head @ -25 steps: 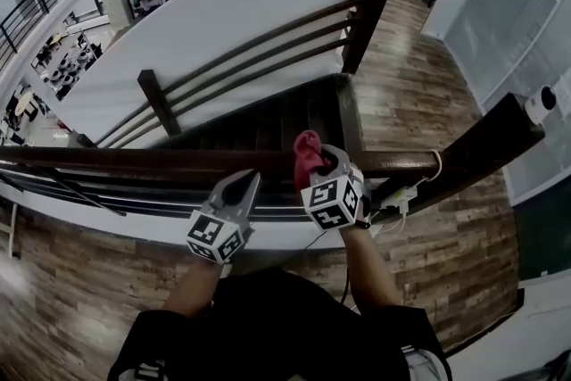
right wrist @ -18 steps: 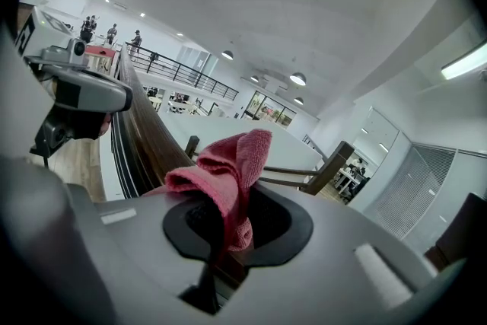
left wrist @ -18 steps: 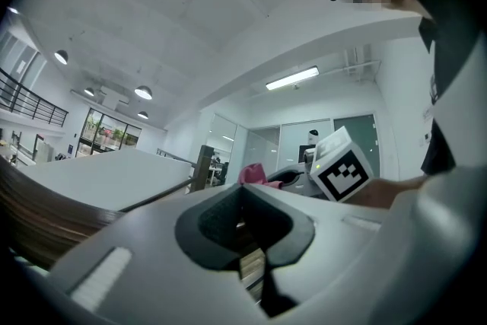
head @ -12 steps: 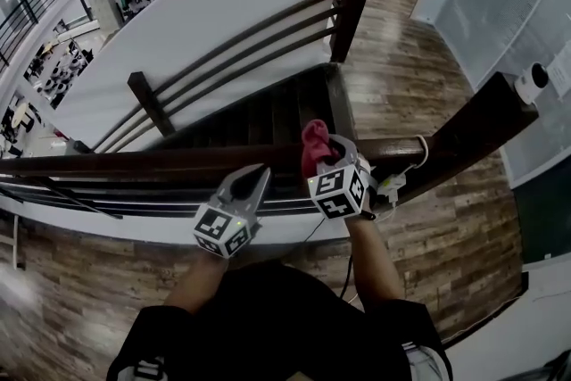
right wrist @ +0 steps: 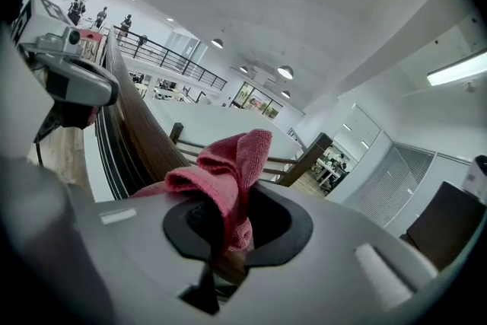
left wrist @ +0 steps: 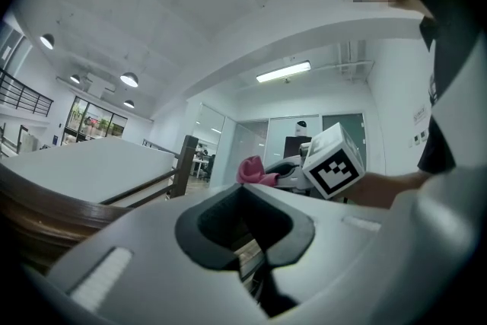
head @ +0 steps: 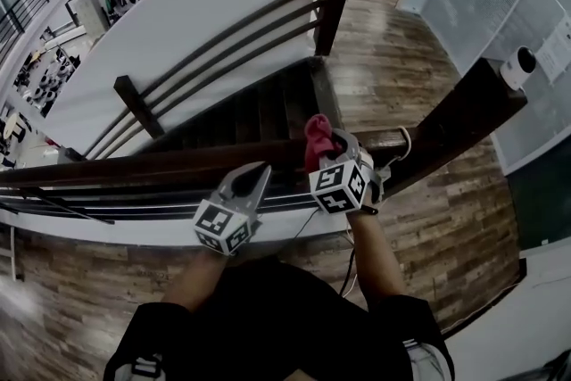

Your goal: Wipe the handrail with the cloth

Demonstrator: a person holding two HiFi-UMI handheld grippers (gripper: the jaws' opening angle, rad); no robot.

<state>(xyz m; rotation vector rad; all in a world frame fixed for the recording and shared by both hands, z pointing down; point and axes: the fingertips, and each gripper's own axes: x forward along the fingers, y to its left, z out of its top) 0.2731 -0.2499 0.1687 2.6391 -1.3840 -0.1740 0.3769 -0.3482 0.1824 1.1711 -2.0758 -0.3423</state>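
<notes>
Past the long dark brown wooden handrail is a big white slanted wall, and it is the biggest thing here. A brown wooden plank floor runs beyond the handrail's right end. Dark stairs go down just behind the handrail, between it and the white wall. The handrail itself goes from side to side in front of the person. At its right end it meets a thick dark wooden post that leans up and away. The right gripper, grey with a black and white marker cube, is over the handrail close to that post. Its jaws are squeezed tight on a soft pink cloth. The cloth is bunched up and pokes out above the jaws, right over the top of the handrail. The left gripper, also grey with a marker cube, is to the left of the right gripper. Its tips point at the near edge of the handrail. Its jaws are pressed together with nothing in them. I cannot tell if it touches the wood. A thin white cable loops by the handrail's right end. A small round white camera sits on top of the post.
</notes>
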